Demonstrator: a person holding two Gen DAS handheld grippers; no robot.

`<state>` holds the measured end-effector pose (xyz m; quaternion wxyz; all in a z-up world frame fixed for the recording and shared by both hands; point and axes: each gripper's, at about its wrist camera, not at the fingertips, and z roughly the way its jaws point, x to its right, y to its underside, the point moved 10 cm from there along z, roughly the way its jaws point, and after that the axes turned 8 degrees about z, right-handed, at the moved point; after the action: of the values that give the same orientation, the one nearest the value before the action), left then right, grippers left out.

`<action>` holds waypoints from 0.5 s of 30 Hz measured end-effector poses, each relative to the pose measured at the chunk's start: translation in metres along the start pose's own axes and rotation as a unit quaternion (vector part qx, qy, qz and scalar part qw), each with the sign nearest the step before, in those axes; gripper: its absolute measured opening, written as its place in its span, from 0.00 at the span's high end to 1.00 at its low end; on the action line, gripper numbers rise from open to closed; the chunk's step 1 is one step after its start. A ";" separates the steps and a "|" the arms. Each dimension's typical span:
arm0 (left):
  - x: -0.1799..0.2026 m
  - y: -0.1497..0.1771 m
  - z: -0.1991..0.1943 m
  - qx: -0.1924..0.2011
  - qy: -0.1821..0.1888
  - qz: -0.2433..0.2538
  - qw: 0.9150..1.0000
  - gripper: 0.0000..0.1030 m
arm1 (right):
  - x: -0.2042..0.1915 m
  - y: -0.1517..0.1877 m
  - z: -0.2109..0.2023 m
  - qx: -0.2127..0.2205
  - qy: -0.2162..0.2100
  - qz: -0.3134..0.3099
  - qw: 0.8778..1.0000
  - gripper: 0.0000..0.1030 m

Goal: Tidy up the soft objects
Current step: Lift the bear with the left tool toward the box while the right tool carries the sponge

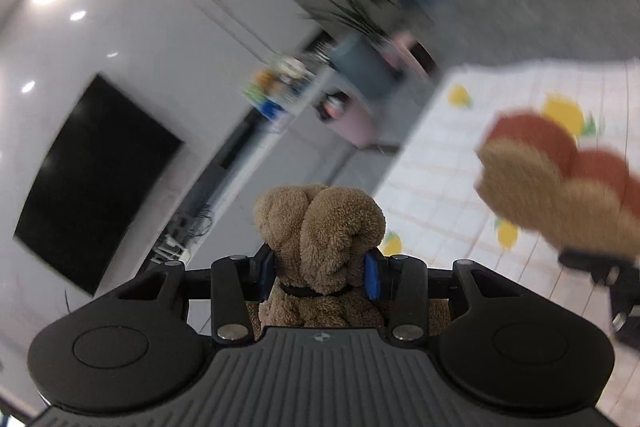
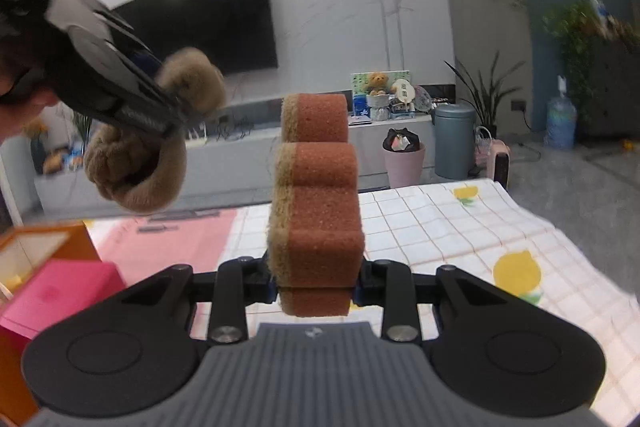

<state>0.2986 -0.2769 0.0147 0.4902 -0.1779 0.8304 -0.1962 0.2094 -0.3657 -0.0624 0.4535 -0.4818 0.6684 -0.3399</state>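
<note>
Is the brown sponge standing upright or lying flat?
Upright: the sponge stands on end, raised above the tablecloth, pinched at its base by the right gripper.

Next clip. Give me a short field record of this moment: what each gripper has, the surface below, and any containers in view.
left gripper: shut on brown plush toy
right gripper: shut on wavy red-brown sponge, held upright
height: both items lifted off the table
surface: checked tablecloth with lemon print
containers: orange box and pink box, on the left in the right wrist view

place: home living room | cues: wall-mounted TV (image 2: 208, 23); low media console (image 2: 248, 131); houseplants (image 2: 480, 95); lemon-print cloth on table (image 2: 460, 227)
</note>
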 end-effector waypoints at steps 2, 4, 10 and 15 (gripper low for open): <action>-0.009 0.003 -0.022 0.006 0.004 -0.046 0.999 0.53 | -0.009 -0.002 -0.019 0.015 0.015 -0.010 1.000 0.70; -0.019 0.009 -0.045 0.019 0.001 -0.081 0.997 0.53 | -0.021 -0.006 -0.040 0.030 0.014 -0.012 0.999 0.70; -0.054 0.048 -0.110 0.054 -0.041 -0.176 0.982 0.53 | -0.061 -0.014 -0.103 0.091 0.020 0.015 0.996 0.70; -0.080 0.107 -0.135 0.058 -0.076 -0.238 0.967 0.53 | -0.105 0.007 -0.134 0.094 -0.003 -0.005 0.996 0.70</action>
<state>0.2050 -0.1257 0.0807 0.5002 -0.3559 0.7122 -0.3405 0.0952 -0.2617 0.0089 0.4971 -0.4415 0.6297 -0.4018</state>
